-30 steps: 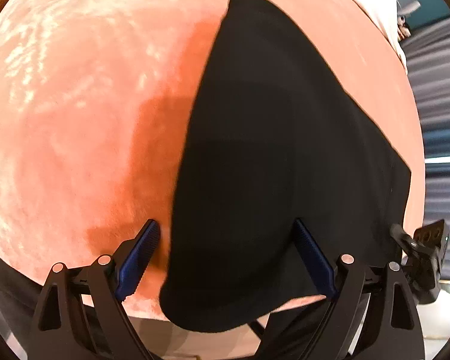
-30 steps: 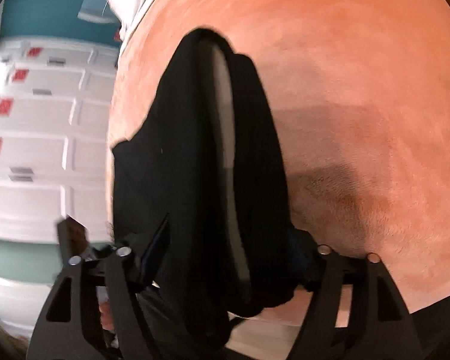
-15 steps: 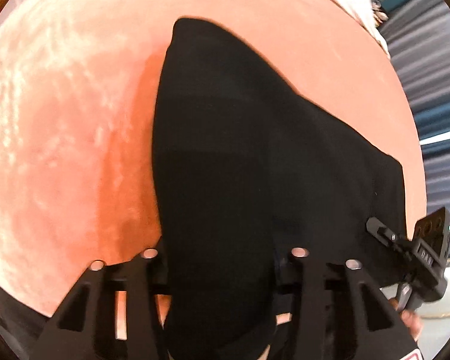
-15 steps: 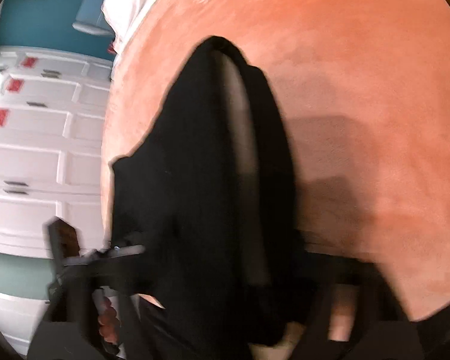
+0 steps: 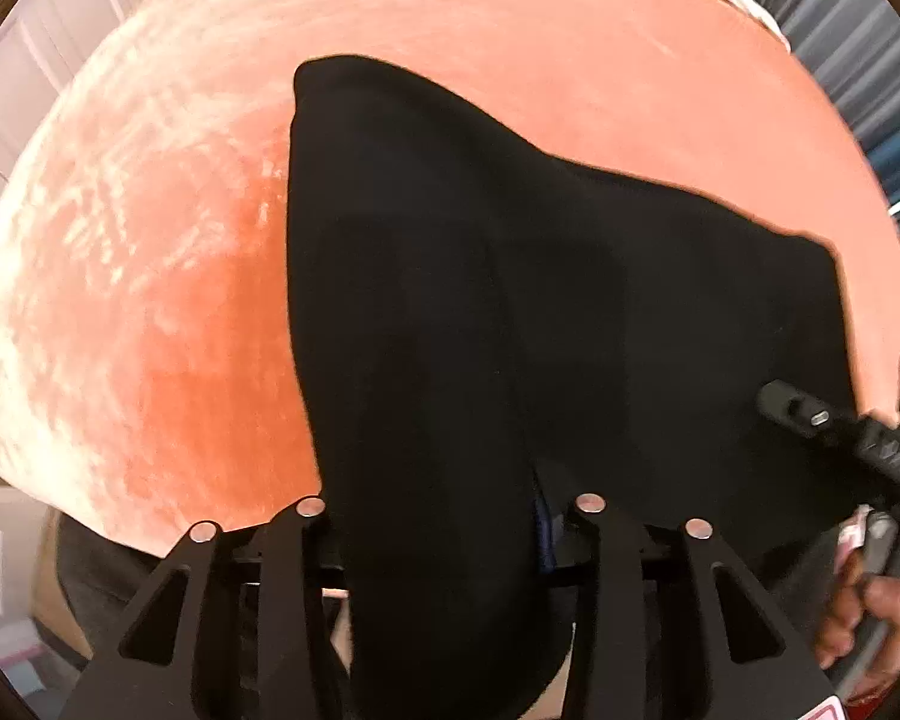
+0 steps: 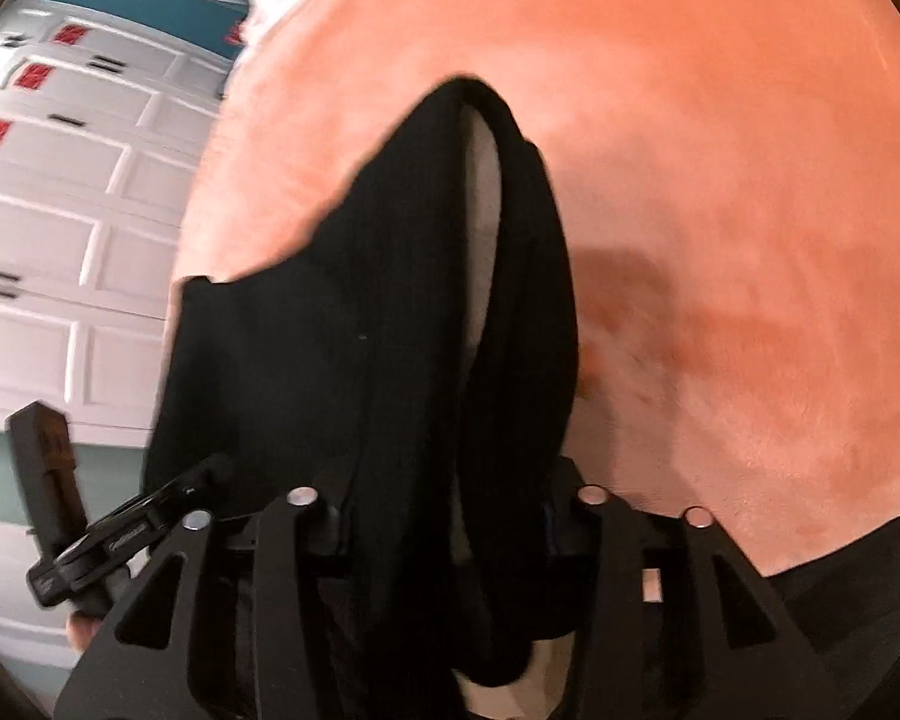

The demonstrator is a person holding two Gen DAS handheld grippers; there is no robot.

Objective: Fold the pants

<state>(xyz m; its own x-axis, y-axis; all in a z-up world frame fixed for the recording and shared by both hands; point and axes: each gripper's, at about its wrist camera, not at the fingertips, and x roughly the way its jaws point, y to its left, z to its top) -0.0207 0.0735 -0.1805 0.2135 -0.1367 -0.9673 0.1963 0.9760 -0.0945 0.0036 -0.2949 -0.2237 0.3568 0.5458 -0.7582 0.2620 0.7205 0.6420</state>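
Now both left gripper (image 5: 444, 531) and right gripper (image 6: 447, 516) fingers clench the black pants (image 5: 570, 312)

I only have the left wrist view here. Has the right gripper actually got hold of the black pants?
Observer: Yes. The right gripper has the pants bunched between its jaws, which have just been closing.
Operator: Anything showing inside the fold?
Observer: A pale strip of lining runs between the black layers.
Operator: What's beyond the orange cover on that side?
Observer: White panelled doors carrying red labels.
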